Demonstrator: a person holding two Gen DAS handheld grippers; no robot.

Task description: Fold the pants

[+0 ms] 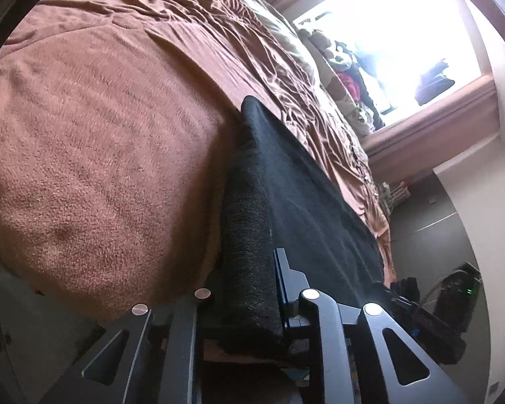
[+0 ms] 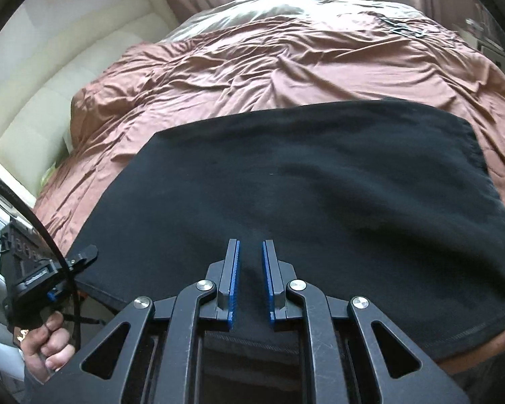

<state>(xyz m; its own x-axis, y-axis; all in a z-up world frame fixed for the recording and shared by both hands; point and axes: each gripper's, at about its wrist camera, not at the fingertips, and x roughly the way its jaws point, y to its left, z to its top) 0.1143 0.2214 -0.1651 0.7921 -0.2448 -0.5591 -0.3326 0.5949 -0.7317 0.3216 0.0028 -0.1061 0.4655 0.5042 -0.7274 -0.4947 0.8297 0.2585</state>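
We are clamping the left tongs (image 1: 249, 303) on the partly folded black fabric pants (image 2: 303, 202); right tongs (image 2: 251, 282) are hovering apart; further folds seemingly remaining.

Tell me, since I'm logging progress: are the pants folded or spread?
Folded. The pants lie as one compact flat rectangle on the bed, no separate legs showing.

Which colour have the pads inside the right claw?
Blue pads; the right wrist view shows them best.
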